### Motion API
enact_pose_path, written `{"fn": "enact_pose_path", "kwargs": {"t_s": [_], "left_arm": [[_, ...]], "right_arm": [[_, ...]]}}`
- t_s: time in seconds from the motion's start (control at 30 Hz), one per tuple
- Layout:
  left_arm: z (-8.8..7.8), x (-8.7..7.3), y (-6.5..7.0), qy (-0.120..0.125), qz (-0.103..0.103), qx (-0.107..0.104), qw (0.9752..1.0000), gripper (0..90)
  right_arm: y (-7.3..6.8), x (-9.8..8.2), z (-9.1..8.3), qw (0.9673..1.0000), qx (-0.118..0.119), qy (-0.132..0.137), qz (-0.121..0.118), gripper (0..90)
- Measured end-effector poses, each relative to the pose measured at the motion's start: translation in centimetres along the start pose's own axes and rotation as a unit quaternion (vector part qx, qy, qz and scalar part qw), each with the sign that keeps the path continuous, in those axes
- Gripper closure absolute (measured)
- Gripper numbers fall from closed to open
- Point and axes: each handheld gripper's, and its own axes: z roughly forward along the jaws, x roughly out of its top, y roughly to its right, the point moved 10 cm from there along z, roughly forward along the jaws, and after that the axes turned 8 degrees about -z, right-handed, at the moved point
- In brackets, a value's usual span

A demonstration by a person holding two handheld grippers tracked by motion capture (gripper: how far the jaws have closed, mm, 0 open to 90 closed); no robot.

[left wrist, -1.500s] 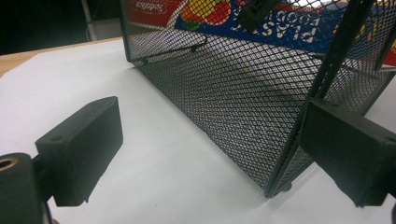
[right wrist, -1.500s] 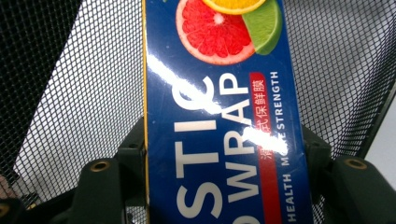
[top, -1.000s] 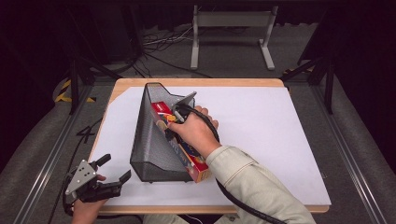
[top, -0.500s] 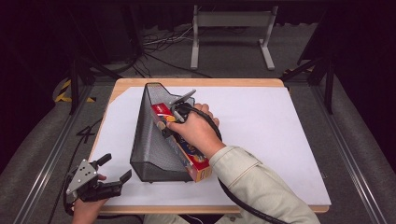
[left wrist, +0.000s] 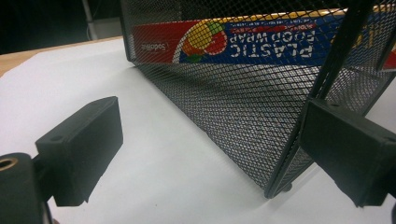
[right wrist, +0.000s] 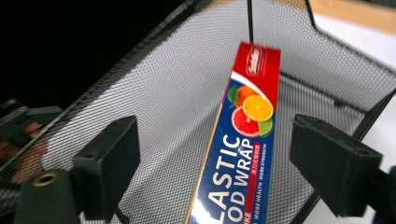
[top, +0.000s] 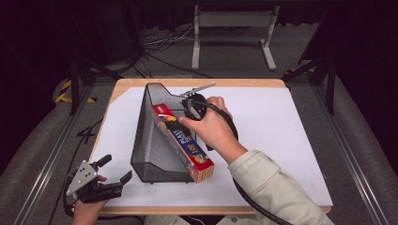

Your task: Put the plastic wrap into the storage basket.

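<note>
A black mesh basket (top: 150, 140) lies on the white sheet (top: 291, 140), narrow end away from me. Inside it rests a long plastic food wrap box (top: 183, 140), red and blue, its near end sticking out of the basket's open side. My right gripper (top: 187, 111) hovers over the box's far half. In the right gripper view it (right wrist: 215, 140) is open, jaws on either side of the box (right wrist: 243, 154) and apart from it. My left gripper (top: 117, 168) is open near the table's front left corner, facing the basket's near corner (left wrist: 275, 186), with the box (left wrist: 233, 42) visible through the mesh.
The sheet covers a wooden table (top: 234, 83). Bare sheet stretches right of the basket and between the left gripper and the basket. Behind the table, a metal stand (top: 232, 28) and cables (top: 159, 42) sit on the floor. Grey rails (top: 42, 164) flank the table.
The right hand has shifted very slightly to the right over the box. The box, the basket and the left gripper stay where they were.
</note>
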Motion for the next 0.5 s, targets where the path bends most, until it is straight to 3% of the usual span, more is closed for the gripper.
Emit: {"fn": "enact_pose_path", "kwargs": {"t_s": [0.17,0.2,0.27,0.37,0.5], "left_arm": [[0.1,0.0,0.0,-0.001,-0.002,-0.002,1.0,7.1],[0.1,0.0,0.0,-0.001,-0.002,-0.002,1.0,7.1],[0.1,0.1,0.1,0.001,-0.001,-0.003,1.0,6.9],[0.1,0.1,0.1,0.002,-0.002,-0.004,1.0,6.7],[0.1,0.1,0.2,0.002,-0.001,-0.008,1.0,6.5]], "right_arm": [[0.1,0.3,-2.3,0.998,0.003,0.055,-0.029,16.2],[0.1,0.3,-2.3,0.998,0.003,0.055,-0.029,16.2],[0.3,0.1,-3.8,0.9958,0.003,0.08,-0.046,16.2],[0.3,0.0,-4.5,0.9945,0.004,0.088,-0.057,16.2],[0.4,0.2,-5.5,0.989,0.003,0.113,-0.095,16.5]]}}
